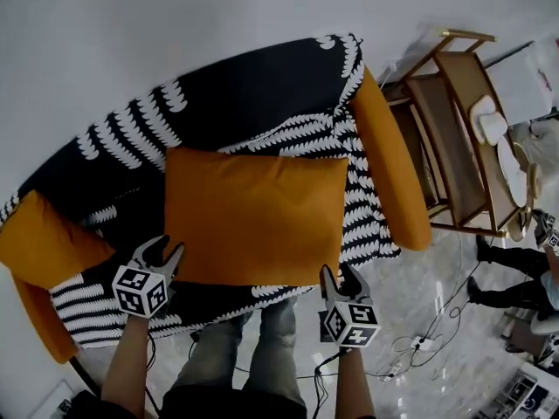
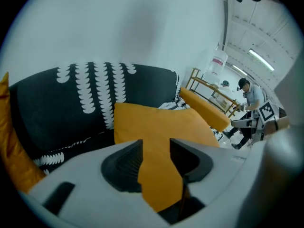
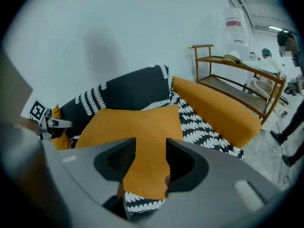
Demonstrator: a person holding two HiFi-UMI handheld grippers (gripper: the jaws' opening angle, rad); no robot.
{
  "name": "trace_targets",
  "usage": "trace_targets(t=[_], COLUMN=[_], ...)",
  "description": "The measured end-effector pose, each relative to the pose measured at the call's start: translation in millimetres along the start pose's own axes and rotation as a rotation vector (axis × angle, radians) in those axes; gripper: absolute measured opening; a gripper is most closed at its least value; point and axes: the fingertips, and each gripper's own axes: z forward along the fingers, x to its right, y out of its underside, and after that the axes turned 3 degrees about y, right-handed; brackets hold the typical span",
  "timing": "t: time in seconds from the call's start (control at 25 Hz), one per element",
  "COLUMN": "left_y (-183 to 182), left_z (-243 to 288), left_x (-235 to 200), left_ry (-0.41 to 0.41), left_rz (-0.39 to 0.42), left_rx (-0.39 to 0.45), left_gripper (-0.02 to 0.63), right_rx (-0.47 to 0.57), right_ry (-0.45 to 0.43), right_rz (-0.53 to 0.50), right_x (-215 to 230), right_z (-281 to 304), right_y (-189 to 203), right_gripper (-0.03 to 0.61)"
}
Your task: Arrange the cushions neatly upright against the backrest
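a smaller orange cushion leans in the sofa's far left corner. your left hand-held gripper is at the near left corner of the big orange cushion, which lies on the seat, and its jaws stand apart with orange fabric showing in the gap. your right hand-held gripper is at the near right corner, its jaws apart too.

We see a large orange rectangular cushion lying flat on the middle of the sofa seat, long side across, not propped up. Its far edge sits near the foot of the backrest, which is black with white fern print. A second orange cushion lies tilted at the seat's left end.
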Motion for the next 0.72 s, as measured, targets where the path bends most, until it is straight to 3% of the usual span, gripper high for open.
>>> trace_targets(t=[0.28,0.52,0.64,0.72], left_y=[27.6,41.0,47.9,52.1], left_z=[61.2,91.6,109.8,121.1], left_x=[-48.6,-74.6,-80.9,-78.3], left_ry=[-0.085,-0.128,-0.096,-0.034], left_rz=[-0.073,-0.085,-0.129,-0.156], left_rx=[-0.051,-0.145,-0.18,-0.208], left_gripper=[0.359,0.459,0.511,0.511], right_rx=[-0.131,-0.223,-0.279,-0.312], right_ry=[-0.039,-0.153,-0.24,-0.295], right_rz=[-0.033,-0.002,-0.023,-0.033], right_x=[47.3,70.6,74.4,74.0], right_z=[93.2,150.1,172.1,181.0], right_y=[32.0,43.8,50.0,53.3], right_gripper=[0.358,0.417,0.445,0.443])
